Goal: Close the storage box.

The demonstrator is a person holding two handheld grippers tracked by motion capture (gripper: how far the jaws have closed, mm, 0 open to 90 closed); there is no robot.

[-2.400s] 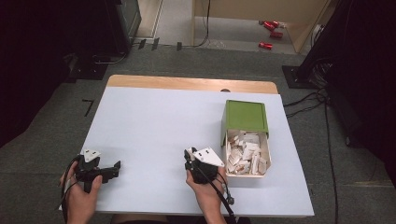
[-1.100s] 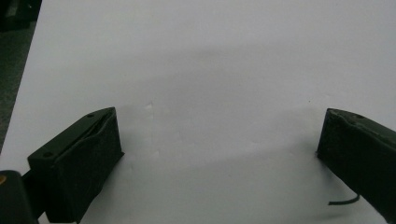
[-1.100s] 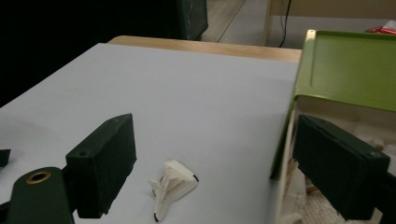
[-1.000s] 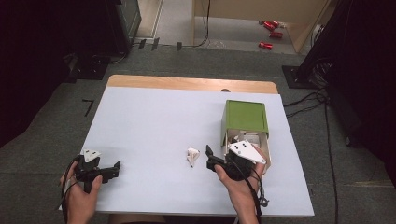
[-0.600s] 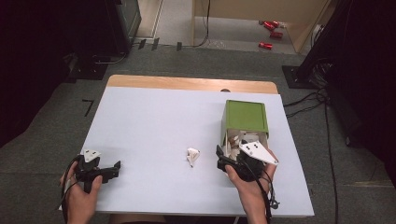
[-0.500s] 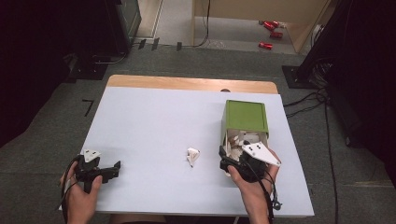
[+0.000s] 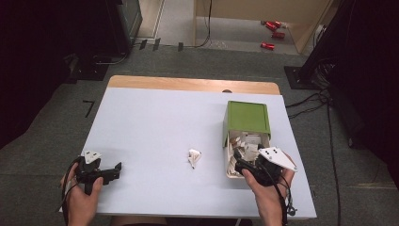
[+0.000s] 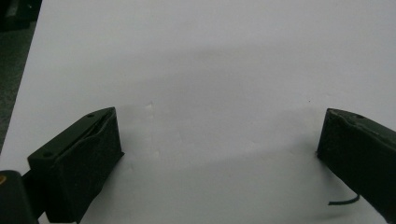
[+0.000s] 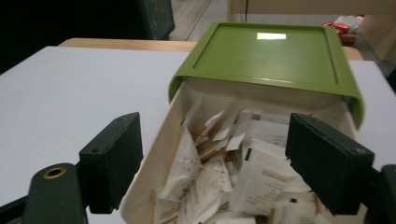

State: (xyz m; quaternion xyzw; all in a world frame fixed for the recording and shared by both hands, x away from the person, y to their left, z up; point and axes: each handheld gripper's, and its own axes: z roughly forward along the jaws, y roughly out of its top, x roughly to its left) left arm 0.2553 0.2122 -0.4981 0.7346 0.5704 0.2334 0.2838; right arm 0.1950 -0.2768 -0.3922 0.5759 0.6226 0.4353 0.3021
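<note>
We see one cream box (image 7: 234,170) with a green lid (image 7: 247,117) on the right of the bench (image 7: 155,122), its long axis running from us to the far edge, open end toward us and full of paper sachets (image 9: 219,172) — too jumbled to count. One folded sachet (image 7: 193,157) lies alone on the bench, just left of the box. The right gripper (image 7: 241,162) hangs over the box's open end, its jaws wide, just closing a little, nothing between them. The left gripper (image 7: 115,168) rests at the near left corner — jaws wide apart, empty.
</note>
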